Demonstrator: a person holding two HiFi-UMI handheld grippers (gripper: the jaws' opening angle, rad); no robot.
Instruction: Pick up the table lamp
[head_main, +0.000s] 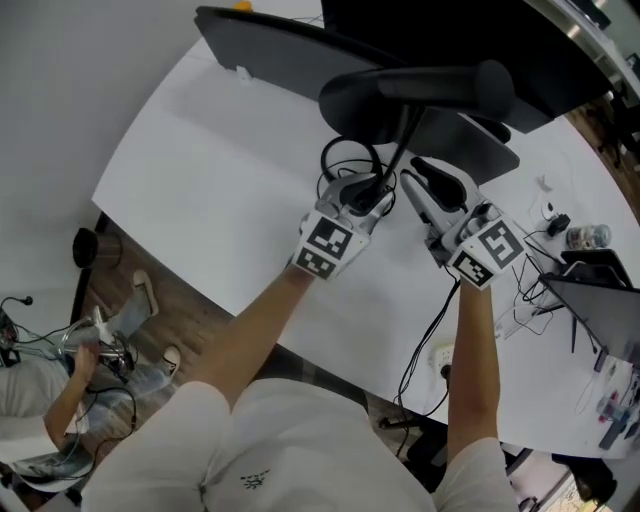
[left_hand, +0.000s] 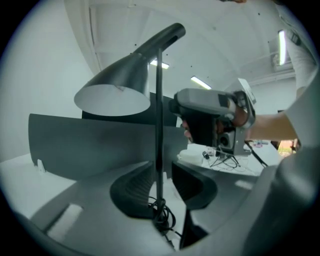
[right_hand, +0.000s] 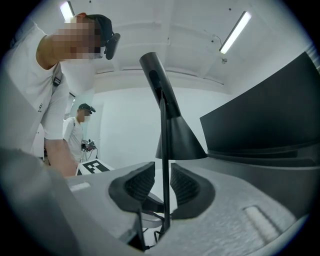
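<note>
Table lamp (head_main: 420, 95) stands upright on the white table (head_main: 220, 200), at about 1 o'clock from head view centre, just in front of the dark monitor (head_main: 290, 55). The shade (left_hand: 117, 85) is dark and cone-shaped and tips down off the top of a thin black stem (left_hand: 159, 125).

Left gripper (head_main: 362, 195) comes at the stem from 7 o'clock and the right gripper (head_main: 422, 185) from 4 o'clock, so the two meet low on the stem near the base.

- Left gripper view: jaws apart, ribbed pads on either side of the stem, with a gap at each pad. No squeeze.
- Right gripper view: same. Jaws apart, stem runs up the slot between the pads, not pinched.

The lamp's weight is on the table; neither gripper is carrying it.

The low position on the stem probably makes sense because the stem is the only part narrow enough for these jaws, and the shade is too wide. Using two grippers likely guards against the top-heavy lamp swinging once it is lifted.

The cable (head_main: 345, 155) is coiled at the foot, at 10 o'clock of the stem, close to the left pads. It could snag or get pinched when the jaws close.

The pickup has not started. My read of the next step is to close both on the stem, then raise.
</note>
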